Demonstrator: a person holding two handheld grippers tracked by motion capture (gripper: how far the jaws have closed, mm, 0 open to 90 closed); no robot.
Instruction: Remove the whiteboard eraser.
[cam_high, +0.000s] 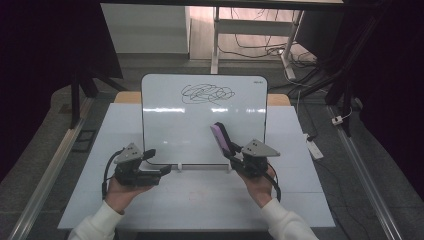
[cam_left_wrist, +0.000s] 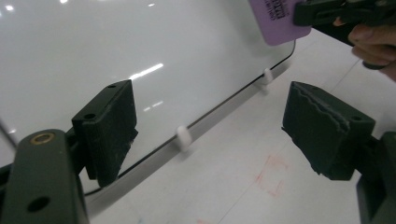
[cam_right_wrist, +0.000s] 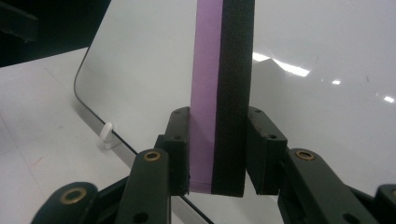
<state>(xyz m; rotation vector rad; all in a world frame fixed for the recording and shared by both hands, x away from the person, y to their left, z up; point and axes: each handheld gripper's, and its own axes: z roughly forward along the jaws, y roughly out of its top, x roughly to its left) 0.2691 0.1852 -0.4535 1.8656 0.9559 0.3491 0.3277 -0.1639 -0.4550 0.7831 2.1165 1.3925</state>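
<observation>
We had the whiteboard eraser (cam_high: 220, 136), purple-backed with a black felt face, clamped edgewise in the right tongs (cam_high: 231, 151), the jaws pressed flat against both its sides, as the right gripper view showed plainly (cam_right_wrist: 218, 140). It stood raised and tilted in front of the lower right part of the whiteboard (cam_high: 170, 120), which leaned upright on small white clips (cam_left_wrist: 183, 136) at the back of the pale worktop (cam_high: 210, 200). The black scribble (cam_high: 207, 93) still sat high on the board, well above the eraser, and nothing of it looked wiped. The left tongs (cam_high: 162, 170) hung near the board's lower left corner with their jaws standing wide and nothing between them; in the left gripper view the two pads (cam_left_wrist: 112, 130) framed only the board's bottom edge and bare worktop. By our reading, we stood at the step between picking up the eraser and wiping: the tool was secured, the mark untouched. The next move, as we judged it, called for lifting the right hand up the board until the felt face lay flat on the scribble, then sweeping across it with even pressure. Because the board merely leaned on its clips, we thought the free left tongs might need to steady its edge so that it would not tip back or slide under the push.
</observation>
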